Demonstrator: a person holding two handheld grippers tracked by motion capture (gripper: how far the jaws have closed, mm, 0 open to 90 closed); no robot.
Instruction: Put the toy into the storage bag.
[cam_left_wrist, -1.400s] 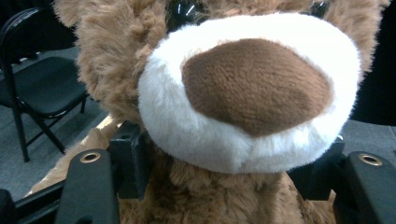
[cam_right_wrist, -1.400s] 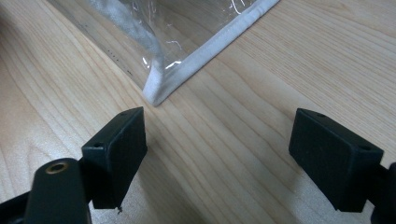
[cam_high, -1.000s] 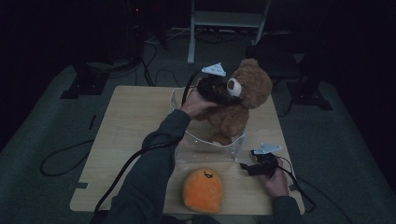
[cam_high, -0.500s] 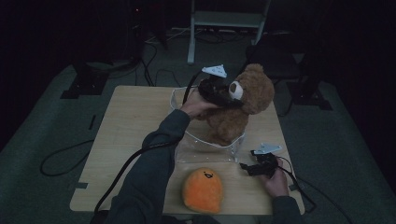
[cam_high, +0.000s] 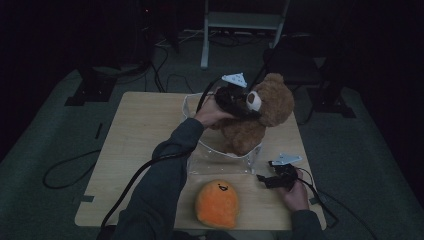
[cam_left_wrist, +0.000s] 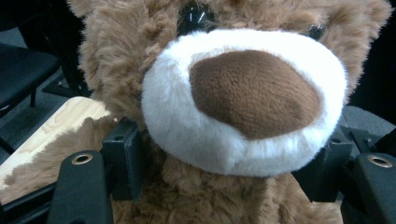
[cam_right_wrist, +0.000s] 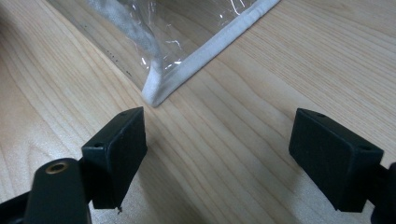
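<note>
Plainly, the left gripper (cam_high: 239, 101) pinches the teddy bear (cam_high: 260, 117) at centre frame above the clear bin (cam_high: 225, 160); its soft fur may slip. The right gripper (cam_right_wrist: 224, 154) rests wide apart on the worktop (cam_high: 140, 140).

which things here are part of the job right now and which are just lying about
In use:
- teddy bear, gripped at the neck by the left tool
- clear plastic bin the bear sits in
- right tool, open and resting on the table near the bin's corner

Lying about:
- orange plush toy at the table's near edge
- metal stand on the floor behind
</note>
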